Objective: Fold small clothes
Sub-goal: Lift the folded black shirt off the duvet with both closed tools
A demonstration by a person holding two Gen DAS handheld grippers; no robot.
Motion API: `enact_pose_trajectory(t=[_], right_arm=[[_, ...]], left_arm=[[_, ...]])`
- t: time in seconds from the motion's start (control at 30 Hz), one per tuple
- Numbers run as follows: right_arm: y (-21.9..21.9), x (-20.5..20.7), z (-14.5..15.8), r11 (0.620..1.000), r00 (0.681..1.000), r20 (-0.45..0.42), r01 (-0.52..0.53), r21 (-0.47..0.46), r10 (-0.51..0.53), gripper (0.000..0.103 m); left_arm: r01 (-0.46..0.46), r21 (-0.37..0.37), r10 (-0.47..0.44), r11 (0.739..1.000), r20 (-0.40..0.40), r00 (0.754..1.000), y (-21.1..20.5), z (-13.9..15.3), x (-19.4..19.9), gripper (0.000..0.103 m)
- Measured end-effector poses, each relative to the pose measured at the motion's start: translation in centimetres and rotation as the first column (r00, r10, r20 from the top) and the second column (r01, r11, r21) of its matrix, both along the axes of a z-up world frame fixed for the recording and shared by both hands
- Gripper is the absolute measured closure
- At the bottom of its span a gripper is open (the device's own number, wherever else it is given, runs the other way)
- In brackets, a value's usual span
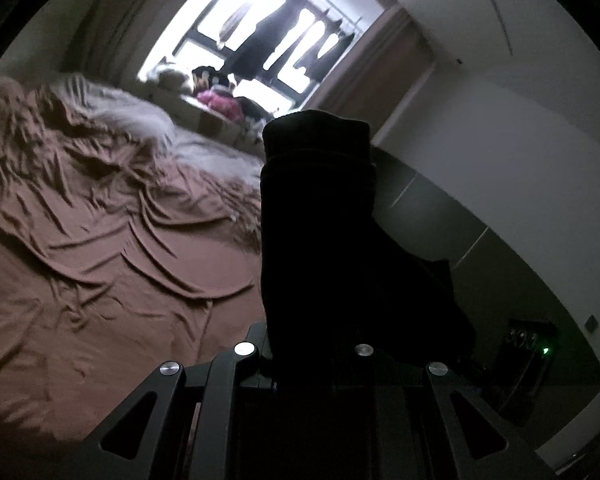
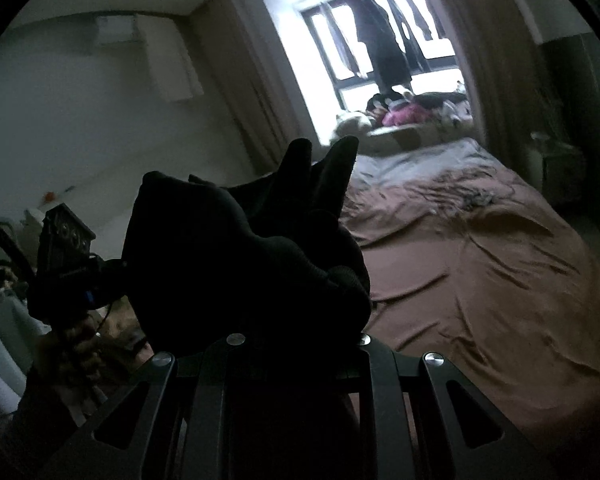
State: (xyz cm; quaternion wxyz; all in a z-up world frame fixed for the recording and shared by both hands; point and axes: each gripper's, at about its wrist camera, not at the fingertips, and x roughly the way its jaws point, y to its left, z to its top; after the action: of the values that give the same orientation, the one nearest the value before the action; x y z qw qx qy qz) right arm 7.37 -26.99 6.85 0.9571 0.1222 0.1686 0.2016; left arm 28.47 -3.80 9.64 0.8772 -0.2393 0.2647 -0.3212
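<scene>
— Holding it up, are they? Where's the garment?

— Off the bed (image 1: 100, 240), in the air. Left gripper (image 1: 304, 354) and right gripper (image 2: 296, 340) each have jaws clenched on the black garment (image 1: 320, 220); it bunches over both.

— Which step, you reckon?

— Lifting and spreading it, I'd judge. No fold made yet.

— Next?

— Probably draw the hands apart to open it flat, then lay it on the brown sheet near the window (image 2: 380, 40) side.

Home bedroom, rumpled brown bed (image 2: 480, 264), curtained window (image 2: 380, 40), hanging clothes (image 1: 268, 36)
</scene>
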Motion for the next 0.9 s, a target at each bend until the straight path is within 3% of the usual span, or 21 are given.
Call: enact_pose_trajectory(t=[0.17,0.4,0.6,0.9], right_arm=[[1.7,-2.9,1.5,0.999,0.997,0.059,-0.044,0.002,0.044,0.088],[3.5,-3.8,2.4,0.992,0.984,0.125,-0.128,-0.015,0.129,0.088],[4.4,-1.2,2.8,0.979,0.966,0.157,-0.198,-0.059,0.204,0.088],[6.9,5.2,2.9,0.943,0.932,0.157,-0.308,-0.125,0.326,0.088]], left_arm=[[-0.049,0.006,0.048,0.999,0.058,0.997,3.1,3.2,-3.6,0.086],[-0.126,-0.004,0.126,0.992,0.117,0.985,8.3,6.1,-6.7,0.086],[-0.194,0.011,0.191,0.981,0.137,0.972,12.5,7.3,-7.8,0.086],[-0.296,0.01,0.291,0.955,0.155,0.944,20.4,6.8,-8.7,0.086]])
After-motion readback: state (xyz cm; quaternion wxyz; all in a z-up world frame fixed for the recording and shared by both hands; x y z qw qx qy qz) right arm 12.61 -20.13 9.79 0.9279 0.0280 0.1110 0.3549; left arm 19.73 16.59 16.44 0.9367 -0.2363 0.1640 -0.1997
